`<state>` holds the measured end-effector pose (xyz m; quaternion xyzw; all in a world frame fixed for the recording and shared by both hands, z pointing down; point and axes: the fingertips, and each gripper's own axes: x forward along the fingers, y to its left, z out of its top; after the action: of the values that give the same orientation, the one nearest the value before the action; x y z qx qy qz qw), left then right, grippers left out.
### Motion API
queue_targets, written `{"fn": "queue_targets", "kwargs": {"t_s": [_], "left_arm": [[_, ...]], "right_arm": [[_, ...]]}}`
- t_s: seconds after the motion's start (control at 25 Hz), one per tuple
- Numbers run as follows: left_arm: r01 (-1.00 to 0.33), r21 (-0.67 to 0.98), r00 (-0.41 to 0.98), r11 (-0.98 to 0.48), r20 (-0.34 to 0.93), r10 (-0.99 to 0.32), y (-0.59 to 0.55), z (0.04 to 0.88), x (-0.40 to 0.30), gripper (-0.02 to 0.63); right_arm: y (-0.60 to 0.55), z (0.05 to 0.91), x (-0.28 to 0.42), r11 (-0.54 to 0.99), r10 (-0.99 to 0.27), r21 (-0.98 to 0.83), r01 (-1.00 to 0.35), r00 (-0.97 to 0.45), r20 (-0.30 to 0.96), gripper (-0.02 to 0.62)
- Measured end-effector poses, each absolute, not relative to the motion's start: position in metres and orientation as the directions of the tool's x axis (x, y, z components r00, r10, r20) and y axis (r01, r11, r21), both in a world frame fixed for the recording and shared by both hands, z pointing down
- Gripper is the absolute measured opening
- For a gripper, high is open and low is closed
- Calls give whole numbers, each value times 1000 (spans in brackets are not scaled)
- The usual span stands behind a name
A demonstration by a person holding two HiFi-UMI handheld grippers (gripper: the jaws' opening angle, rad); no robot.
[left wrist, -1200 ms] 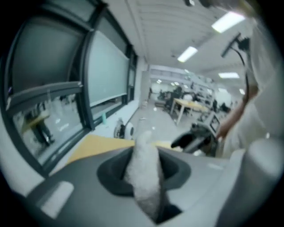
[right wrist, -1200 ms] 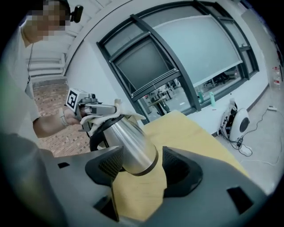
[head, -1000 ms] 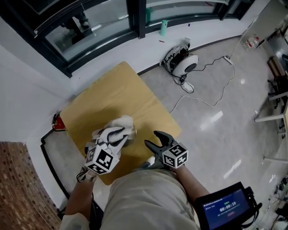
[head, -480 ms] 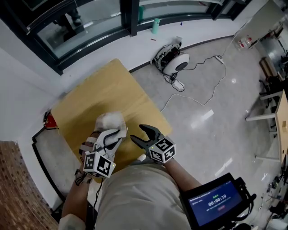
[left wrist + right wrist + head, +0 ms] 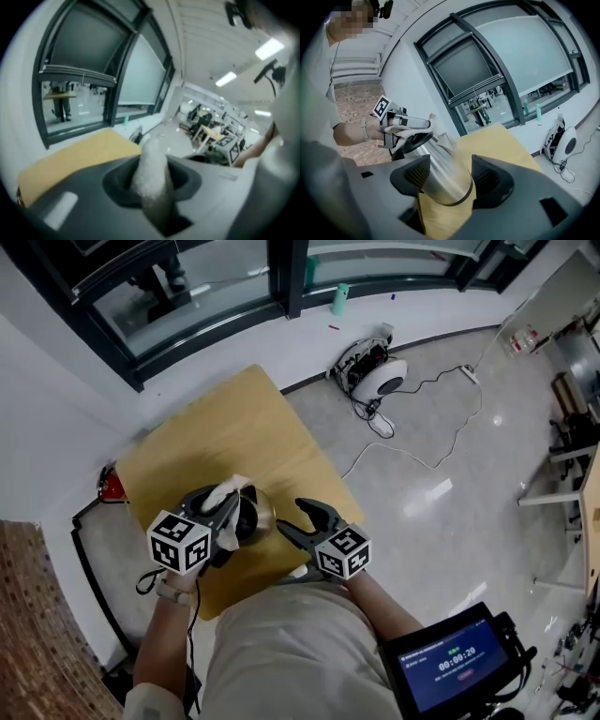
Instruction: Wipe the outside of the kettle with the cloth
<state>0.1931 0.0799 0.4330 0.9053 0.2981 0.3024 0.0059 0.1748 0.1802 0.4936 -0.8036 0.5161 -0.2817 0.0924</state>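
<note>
A shiny steel kettle with a black lid stands near the front edge of the yellow table. My left gripper is shut on a white cloth and presses it against the kettle's top left side. In the left gripper view the cloth fills the gap between the jaws. My right gripper is at the kettle's right. In the right gripper view its jaws stand wide on both sides of the kettle's lower body, and the pads touch it. The left gripper and cloth show by the lid.
On the floor past the table's far right edge lie a white round machine and loose cables. A green bottle stands by the window. A red object sits by the table's left edge. A tablet hangs at lower right.
My left gripper has rolled over and shifted left, dragging the cloth off the kettle's top, so the steel body now shows. The right gripper has stayed beside the kettle.
</note>
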Motion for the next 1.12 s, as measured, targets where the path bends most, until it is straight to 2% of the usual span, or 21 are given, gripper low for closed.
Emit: {"fn": "queue_targets", "kwargs": {"t_s": [0.04,0.12,0.16,0.28,0.32,0.4,0.44,0.48,0.56,0.72,0.92,1.0,1.12], "left_arm": [[572,121,655,-812,529,540,84,430,189,97],[718,-129,634,-684,527,566,108,426,169,94],[740,-147,618,-656,532,578,114,427,163,94],[590,155,658,-793,478,583,95,434,177,100],[617,149,643,-773,470,604,100,432,171,97],[819,-70,514,-569,529,675,131,424,132,95],[886,-142,436,-442,581,688,144,424,109,95],[915,-151,383,-375,616,688,149,426,92,95],[906,-83,380,-414,589,713,142,431,76,97],[800,56,542,-597,359,760,105,421,59,97],[774,102,585,-625,265,767,97,430,12,97],[784,118,555,-610,306,773,102,447,-1,95],[855,83,397,-511,529,750,108,519,-32,95]], "right_arm": [[179,493,173,-447,-883,-440,-779,306,356,276],[179,495,169,-441,-885,-440,-783,298,357,276],[180,497,169,-438,-886,-440,-784,294,359,276],[187,502,168,-435,-888,-456,-776,286,359,276],[188,503,166,-433,-889,-460,-776,283,359,276],[189,504,161,-423,-892,-453,-785,274,358,276],[189,503,160,-418,-895,-449,-790,271,355,276],[189,501,161,-414,-896,-449,-792,270,351,276],[189,500,161,-413,-898,-459,-786,268,349,276],[180,498,155,-390,-903,-458,-799,232,362,276],[179,499,150,-368,-902,-445,-816,198,384,276],[179,500,150,-365,-899,-443,-819,186,397,276],[177,500,148,-361,-895,-439,-823,172,413,276]]}}
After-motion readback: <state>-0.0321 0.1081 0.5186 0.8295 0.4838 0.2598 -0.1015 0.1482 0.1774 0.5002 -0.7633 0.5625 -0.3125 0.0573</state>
